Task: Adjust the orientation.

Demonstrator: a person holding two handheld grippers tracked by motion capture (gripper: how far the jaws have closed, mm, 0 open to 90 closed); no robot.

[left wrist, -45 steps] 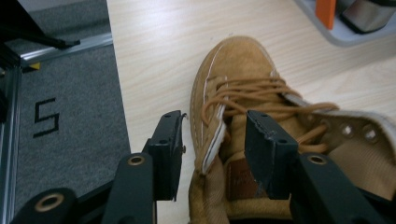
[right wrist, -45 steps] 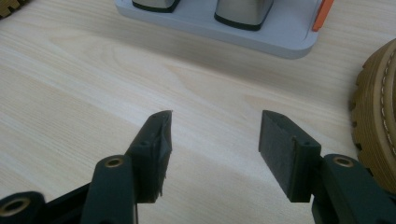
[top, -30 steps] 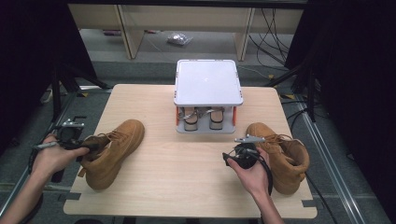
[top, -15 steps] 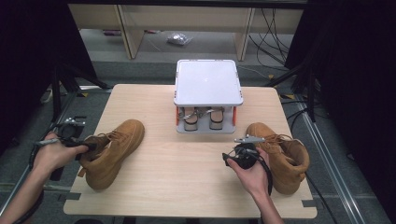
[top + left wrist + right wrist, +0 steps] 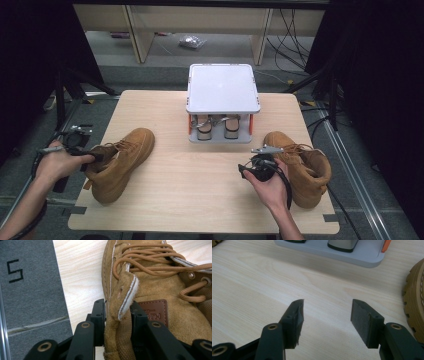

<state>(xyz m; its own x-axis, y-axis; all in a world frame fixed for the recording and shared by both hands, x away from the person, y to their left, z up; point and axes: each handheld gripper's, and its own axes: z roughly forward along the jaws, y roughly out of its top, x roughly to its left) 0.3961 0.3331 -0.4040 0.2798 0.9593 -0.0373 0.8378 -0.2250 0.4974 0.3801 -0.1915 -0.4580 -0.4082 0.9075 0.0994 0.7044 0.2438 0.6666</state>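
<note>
On the pale wooden table (image 5: 200, 200) the grey shoe rack (image 5: 223, 90) stands at the far middle. Left of the rack and nearer to me lies the left boot (image 5: 120, 162); my left gripper (image 5: 117, 315) has just been closing, and its fingers (image 5: 98, 312) now clench the boot's suede collar. So I judge the grasp is made and I can lift this boot toward the rack. Right of the rack, my right gripper (image 5: 327, 320) hovers with released fingers, empty, just beside the right boot (image 5: 305, 165).
</note>
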